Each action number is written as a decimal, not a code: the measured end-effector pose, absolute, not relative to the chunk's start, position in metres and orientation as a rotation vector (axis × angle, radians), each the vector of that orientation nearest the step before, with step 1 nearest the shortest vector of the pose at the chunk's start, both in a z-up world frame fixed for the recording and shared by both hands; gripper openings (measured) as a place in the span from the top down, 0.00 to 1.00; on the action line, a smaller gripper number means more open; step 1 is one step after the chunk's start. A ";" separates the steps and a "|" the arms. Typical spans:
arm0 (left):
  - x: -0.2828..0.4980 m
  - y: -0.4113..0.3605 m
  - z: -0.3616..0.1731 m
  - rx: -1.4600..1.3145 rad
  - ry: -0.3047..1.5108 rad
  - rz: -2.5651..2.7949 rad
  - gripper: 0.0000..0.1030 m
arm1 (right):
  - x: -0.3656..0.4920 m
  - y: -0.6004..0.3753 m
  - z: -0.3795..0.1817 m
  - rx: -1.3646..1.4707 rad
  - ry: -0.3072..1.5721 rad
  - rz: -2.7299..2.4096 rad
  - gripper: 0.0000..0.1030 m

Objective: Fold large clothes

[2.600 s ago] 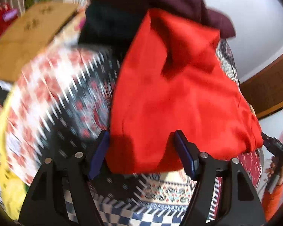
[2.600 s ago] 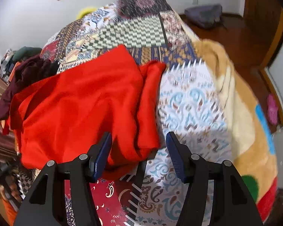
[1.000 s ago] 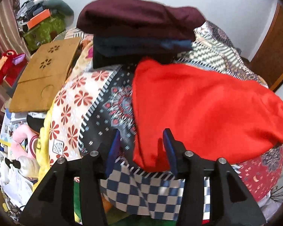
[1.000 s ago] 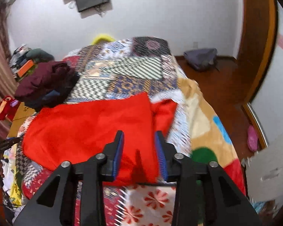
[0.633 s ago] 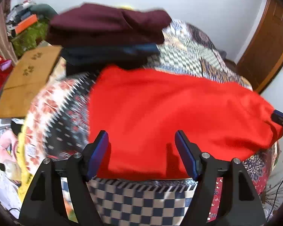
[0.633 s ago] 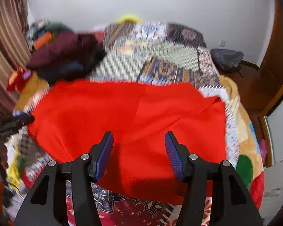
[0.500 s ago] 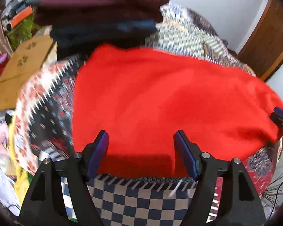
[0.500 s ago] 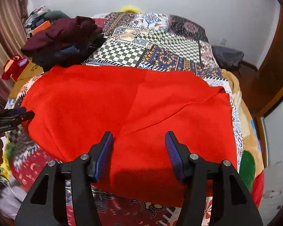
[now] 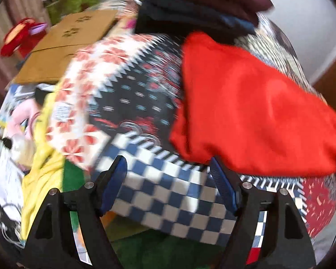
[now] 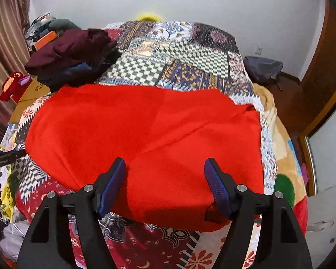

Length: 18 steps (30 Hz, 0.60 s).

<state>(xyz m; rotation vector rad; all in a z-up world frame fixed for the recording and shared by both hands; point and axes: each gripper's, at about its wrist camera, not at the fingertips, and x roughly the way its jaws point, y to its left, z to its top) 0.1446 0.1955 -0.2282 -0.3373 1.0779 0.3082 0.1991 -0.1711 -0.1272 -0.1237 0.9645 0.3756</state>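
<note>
While the red garment [image 10: 145, 134] lies spread across the near half of the bed [image 10: 190, 67], its lower hem close to the bed's near edge, both tongs are opening and neither pinches anything. The right gripper [image 10: 165, 179] hangs over the hem with its jaws wide and cloth beneath them, though the pads do not press on it. The left gripper [image 9: 168, 174] stands over the checkered patch of the quilt [image 9: 168, 197] at the garment's near left corner, its right jaw just beside the red edge, nothing between the jaws but quilt.

Judging by the soft creases and rounded corners, the cloth is light, limp and fleecy; it should drape and sag rather than hold a line, and may drag on the quilt. The sensible hold is at the two near corners of the hem, pinching one layer only, clear of the quilt. A diagonal crease in the middle suggests a layer already doubled there. Folded dark clothes [image 10: 71, 53] sit piled at the bed's far left corner.
</note>
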 end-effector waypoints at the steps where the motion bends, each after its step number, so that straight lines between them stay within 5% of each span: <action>1: 0.140 0.201 -0.222 -0.374 1.054 0.321 0.26 | 0.199 -0.169 -0.124 -0.125 0.953 0.379 0.33; 18: 0.168 0.174 -0.254 -0.938 1.074 -0.059 0.26 | 0.194 -0.141 -0.116 -0.114 0.921 0.457 0.33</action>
